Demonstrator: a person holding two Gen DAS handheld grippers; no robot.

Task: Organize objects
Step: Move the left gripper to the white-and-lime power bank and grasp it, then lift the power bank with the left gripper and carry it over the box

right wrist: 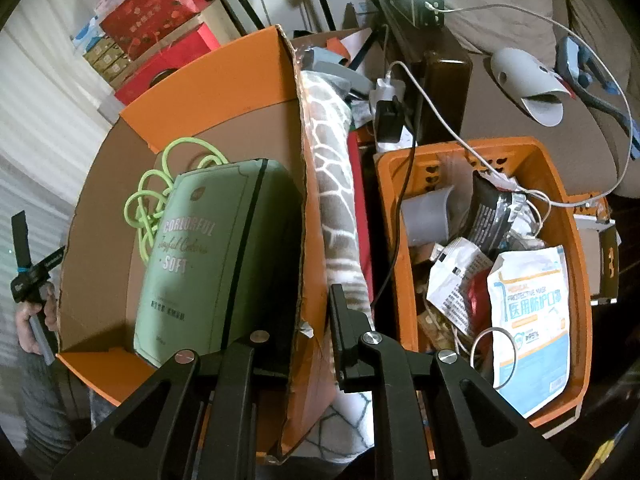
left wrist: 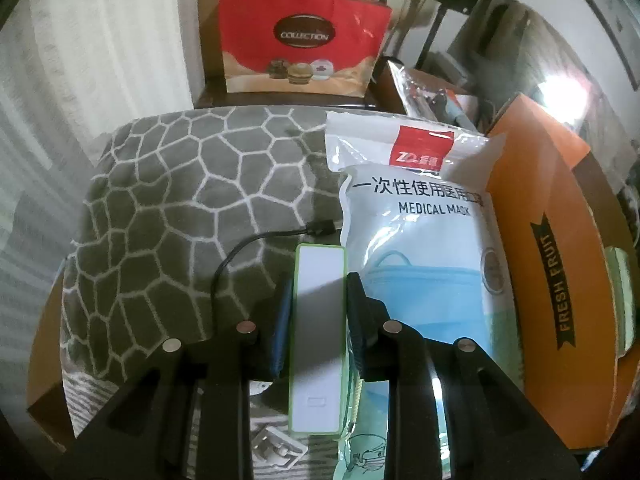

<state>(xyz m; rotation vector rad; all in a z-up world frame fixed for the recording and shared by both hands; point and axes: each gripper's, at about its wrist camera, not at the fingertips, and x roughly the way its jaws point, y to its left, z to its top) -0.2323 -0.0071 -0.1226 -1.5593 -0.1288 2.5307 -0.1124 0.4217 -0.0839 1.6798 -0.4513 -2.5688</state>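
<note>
My left gripper (left wrist: 318,292) is shut on a white power bank with a green rim (left wrist: 318,344), held over a grey patterned blanket (left wrist: 192,208). A short black cable (left wrist: 256,240) runs from the power bank's far end. A medical mask pack (left wrist: 420,248) lies right beside it. My right gripper (right wrist: 316,300) is open; its left finger is inside an orange cardboard box (right wrist: 216,80) by a green pouch (right wrist: 212,256), its right finger (right wrist: 340,320) outside the box wall. A green cord (right wrist: 160,192) lies in the box.
An orange "FRESH FRUIT" box flap (left wrist: 552,264) stands right of the mask pack. A red gift bag (left wrist: 300,48) stands behind the blanket. An orange plastic basket (right wrist: 576,256) with mask packets and cables sits right of the cardboard box, the rolled blanket (right wrist: 336,184) between them.
</note>
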